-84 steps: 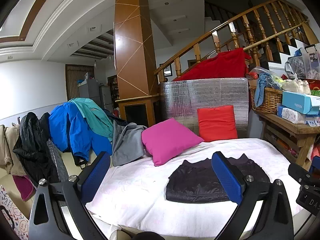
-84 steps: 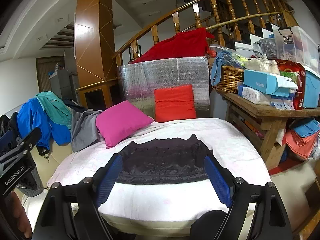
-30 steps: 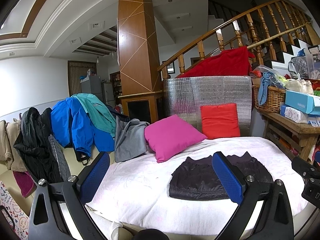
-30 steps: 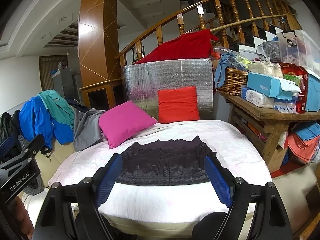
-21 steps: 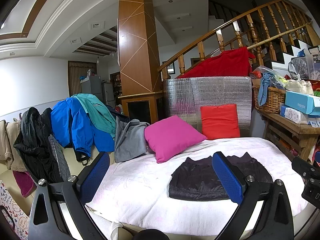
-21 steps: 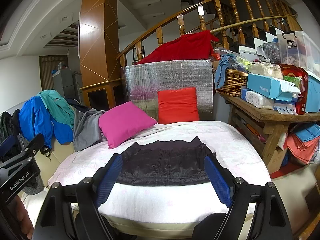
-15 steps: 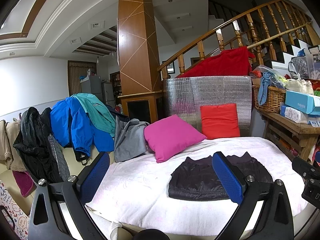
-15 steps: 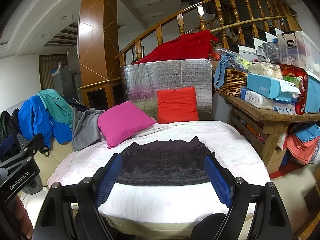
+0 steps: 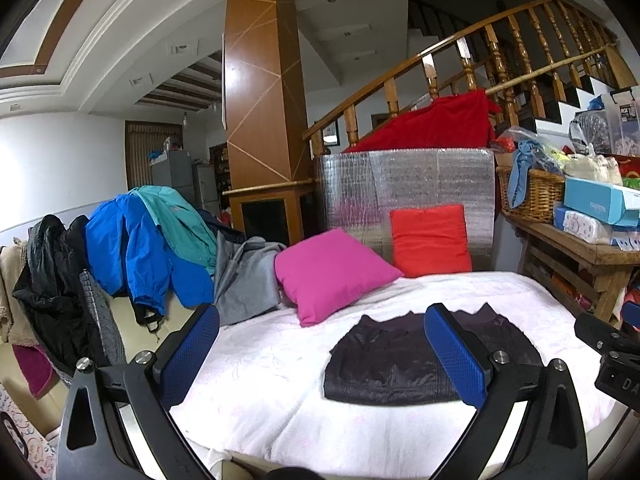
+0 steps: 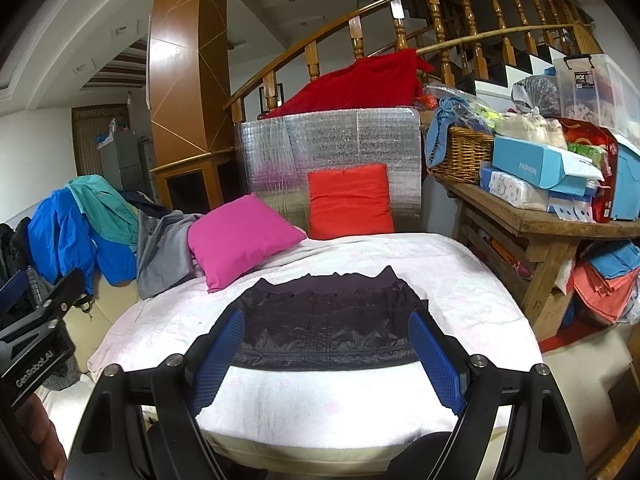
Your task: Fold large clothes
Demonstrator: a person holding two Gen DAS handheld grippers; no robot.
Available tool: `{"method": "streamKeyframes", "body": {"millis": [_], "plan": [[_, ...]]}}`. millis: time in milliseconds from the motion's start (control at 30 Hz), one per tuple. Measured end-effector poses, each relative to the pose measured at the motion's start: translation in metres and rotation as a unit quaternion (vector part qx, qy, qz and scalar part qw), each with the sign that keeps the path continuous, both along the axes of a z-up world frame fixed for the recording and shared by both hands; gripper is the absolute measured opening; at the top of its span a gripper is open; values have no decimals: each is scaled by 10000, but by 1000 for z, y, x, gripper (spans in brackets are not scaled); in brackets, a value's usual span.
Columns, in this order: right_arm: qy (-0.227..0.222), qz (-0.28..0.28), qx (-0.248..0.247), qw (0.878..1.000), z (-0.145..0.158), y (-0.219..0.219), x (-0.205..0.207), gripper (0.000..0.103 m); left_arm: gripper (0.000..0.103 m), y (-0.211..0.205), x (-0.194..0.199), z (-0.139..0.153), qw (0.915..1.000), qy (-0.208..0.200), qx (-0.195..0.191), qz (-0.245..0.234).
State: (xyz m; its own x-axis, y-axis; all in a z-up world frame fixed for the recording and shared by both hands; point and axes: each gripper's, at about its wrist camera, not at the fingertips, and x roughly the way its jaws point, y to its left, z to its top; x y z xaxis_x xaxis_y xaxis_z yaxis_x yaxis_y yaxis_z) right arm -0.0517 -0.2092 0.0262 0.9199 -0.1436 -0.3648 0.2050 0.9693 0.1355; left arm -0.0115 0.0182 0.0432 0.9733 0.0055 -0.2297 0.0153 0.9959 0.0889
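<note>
On bed (image 10: 460, 280): folded dark jacket (image 10: 328, 320) w/ pink cushion (image 10: 240, 236) behind; both grippers' fingers (image 10: 434, 354) wide, empty.

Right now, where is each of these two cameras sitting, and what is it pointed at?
Left wrist: sits on the left gripper, facing the white bed and dark folded garment; its blue fingers show.
Right wrist: on the right gripper, facing the garment squarely; its fingers and the left gripper's side show.
Shared: bed, garment, pink pillow, red pillow.

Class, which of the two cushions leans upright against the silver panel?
The red cushion stands propped against the silver panel; the pink cushion lies tilted beside it.
</note>
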Motion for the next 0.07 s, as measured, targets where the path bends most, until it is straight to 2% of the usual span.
{"method": "streamKeyframes", "body": {"millis": [67], "plan": [[52,-67,-33,10000,-2,-4,9,87,102,-1,10,-2,10000,92,-21,-34]]}}
